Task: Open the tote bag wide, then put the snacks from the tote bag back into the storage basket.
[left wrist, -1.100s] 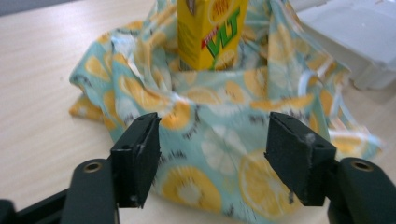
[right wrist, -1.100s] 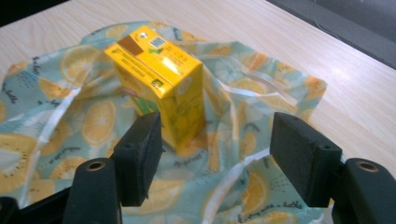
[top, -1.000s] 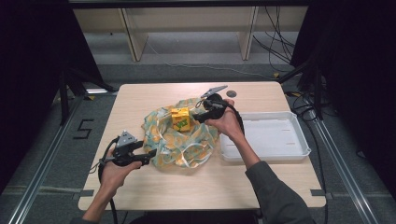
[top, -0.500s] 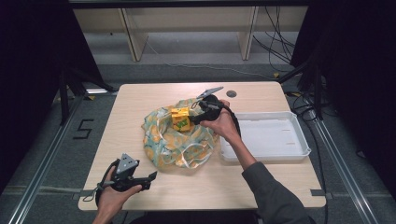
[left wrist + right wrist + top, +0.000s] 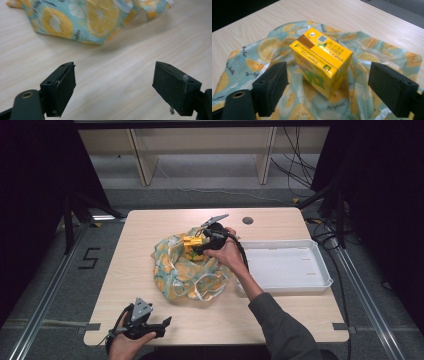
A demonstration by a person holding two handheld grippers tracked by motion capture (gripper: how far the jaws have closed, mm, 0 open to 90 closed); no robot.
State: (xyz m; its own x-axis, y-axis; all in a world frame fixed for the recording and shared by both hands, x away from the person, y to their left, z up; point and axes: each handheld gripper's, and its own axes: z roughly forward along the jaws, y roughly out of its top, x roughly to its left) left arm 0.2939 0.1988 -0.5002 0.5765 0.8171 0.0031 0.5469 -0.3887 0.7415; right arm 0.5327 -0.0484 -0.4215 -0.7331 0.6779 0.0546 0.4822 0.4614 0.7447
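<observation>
A yellow drink carton (image 5: 192, 246) (image 5: 322, 62) stands upright on a crumpled bag printed with orange slices (image 5: 190, 275) (image 5: 262, 50) in the middle of the table. My right gripper (image 5: 201, 245) (image 5: 327, 75) straddles the carton. Its jaws have just been opening and stand open, with a gap between each pad and the carton. My left gripper (image 5: 166, 323) (image 5: 113, 75) hovers low at the table's near left edge, apart from the bag (image 5: 82, 17). Its jaws have just opened wide with nothing between them.
A white shallow tray (image 5: 285, 270) lies right of the bag, beside the right forearm. A small dark round cap (image 5: 247, 220) sits in the table top (image 5: 145, 227) at the far side. Bare wood surrounds the left gripper.
The left hand has pulled away from the bag's left edge, back toward the near table edge. The right gripper stays at the carton and has shifted slightly.
</observation>
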